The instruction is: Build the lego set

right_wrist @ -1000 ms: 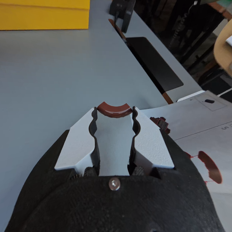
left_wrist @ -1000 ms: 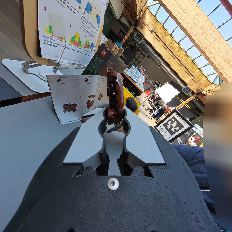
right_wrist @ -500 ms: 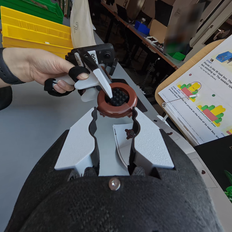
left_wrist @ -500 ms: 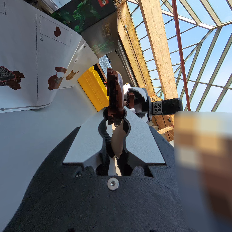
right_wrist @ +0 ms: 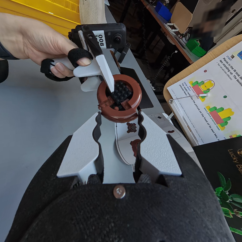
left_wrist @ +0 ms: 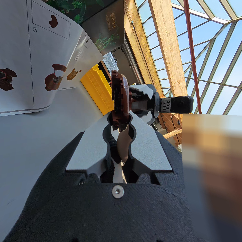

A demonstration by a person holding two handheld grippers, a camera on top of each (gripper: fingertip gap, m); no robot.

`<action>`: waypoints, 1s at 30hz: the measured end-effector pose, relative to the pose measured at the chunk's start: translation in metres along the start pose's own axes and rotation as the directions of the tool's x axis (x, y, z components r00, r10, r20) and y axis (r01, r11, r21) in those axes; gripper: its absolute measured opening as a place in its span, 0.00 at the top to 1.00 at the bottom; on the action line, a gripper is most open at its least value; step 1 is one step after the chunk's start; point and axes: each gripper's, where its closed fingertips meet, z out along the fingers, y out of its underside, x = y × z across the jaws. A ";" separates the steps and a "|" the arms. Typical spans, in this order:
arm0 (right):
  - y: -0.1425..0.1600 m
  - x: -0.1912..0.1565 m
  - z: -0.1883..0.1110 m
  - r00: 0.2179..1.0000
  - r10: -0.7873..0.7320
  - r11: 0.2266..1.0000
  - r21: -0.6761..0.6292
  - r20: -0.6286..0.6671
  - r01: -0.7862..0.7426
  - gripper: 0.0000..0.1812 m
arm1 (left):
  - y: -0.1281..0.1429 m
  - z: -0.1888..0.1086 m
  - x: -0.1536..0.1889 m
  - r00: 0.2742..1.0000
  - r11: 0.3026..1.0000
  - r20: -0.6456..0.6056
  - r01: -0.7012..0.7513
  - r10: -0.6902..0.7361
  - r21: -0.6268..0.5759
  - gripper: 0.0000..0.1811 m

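Here the round brown pot (right_wrist: 119, 99) is held up in the air, clamped by the left gripper (left_wrist: 119, 118). A curved brown piece (right_wrist: 118, 117) seems to be pinched by the right gripper (right_wrist: 119, 115). Next, it must be pressed on evenly.

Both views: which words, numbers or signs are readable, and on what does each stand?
Writing is not copied here; it stands on:
White sticker, camera of the right gripper.
White sticker, camera of the left gripper.
Booklet: step number.
Sheet: printed lines.
Black box: gold letters.
None on the brown model.
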 end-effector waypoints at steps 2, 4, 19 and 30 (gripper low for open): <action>0.001 -0.002 0.001 1.000 -0.006 1.000 -0.007 0.003 0.007 0.69 | 0.000 0.000 0.001 1.000 1.000 -0.005 0.002 -0.002 0.001 0.90; 0.002 -0.002 0.002 1.000 -0.006 1.000 -0.012 0.003 0.006 0.69 | -0.001 -0.001 0.001 1.000 1.000 -0.011 0.007 -0.007 0.008 0.90; 0.011 -0.004 0.013 0.995 0.099 0.993 -0.067 0.009 -0.098 0.69 | 0.006 0.010 -0.006 0.984 0.987 -0.093 0.158 -0.155 0.026 0.89; 0.017 -0.004 0.010 0.996 0.094 0.986 -0.138 -0.002 -0.094 0.69 | 0.008 0.015 -0.010 0.966 0.973 -0.134 0.229 -0.222 0.039 0.90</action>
